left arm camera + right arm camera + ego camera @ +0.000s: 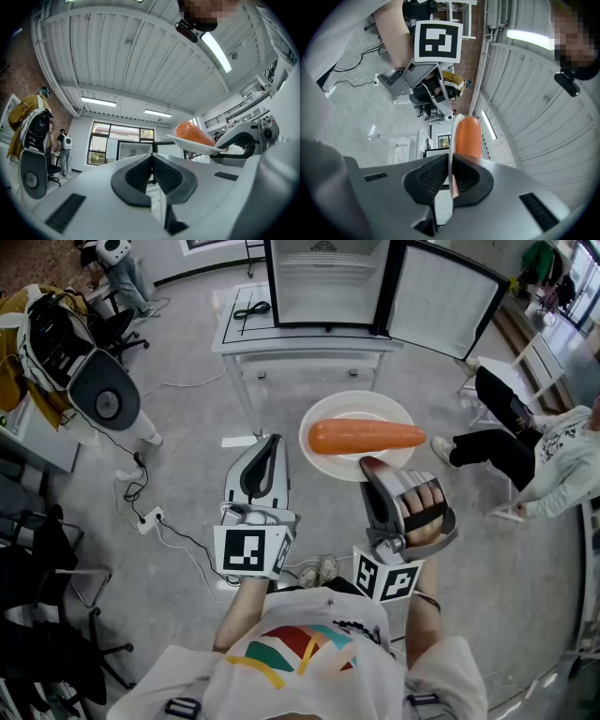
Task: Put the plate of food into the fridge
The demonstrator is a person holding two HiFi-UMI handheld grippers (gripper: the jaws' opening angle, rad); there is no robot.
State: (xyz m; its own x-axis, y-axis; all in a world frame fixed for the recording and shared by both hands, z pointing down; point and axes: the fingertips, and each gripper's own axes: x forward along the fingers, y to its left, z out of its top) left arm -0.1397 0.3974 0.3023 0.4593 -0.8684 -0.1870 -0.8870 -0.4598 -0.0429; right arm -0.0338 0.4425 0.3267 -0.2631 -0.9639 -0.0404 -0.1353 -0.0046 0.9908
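"Carrying it by the rim only?" asks the 1st observer. "Where's the plate (323,418) rn?"

"Up in the air, in front of the person, short of the counter (281,341) w/ the fridge (323,277) on it. The fridge door (441,298) stands wide open. The right gripper (373,467) has its jaws clamped on the near rim, w/ the plate's edge sandwiched btw the pads. The left gripper (272,442) sits just beside it, jaws pressed together, nothing in them."

"How's it gonna handle?"

"The plate looks stiff and white. Ceramic or melamine, can't tell which. So it's rigid, prob. breakable if dropped, and smooth, i.e. slippery under the pads. A one-sided hold means the weight hangs out past the jaws, so it'll want to droop or pivot."

"And the food?"

"One carrot (366,436), lying loose across the middle. It's round and firm, w/ nothing holding it in place. Any tilt toward or away from the person and it prob. rolls off. The plate reads approx. level atm."

"Better place to hold?"

"The rim's the only real option, there's no handle. Best bet is a deep bite, as far in as the lip allows, keeping it flat. The left gripper could prop the opposite rim if it sags, esp. while it goes into the fridge."

"Main risk?"

"Clipping the fridge frame w/ the far edge and jolting the carrot off."
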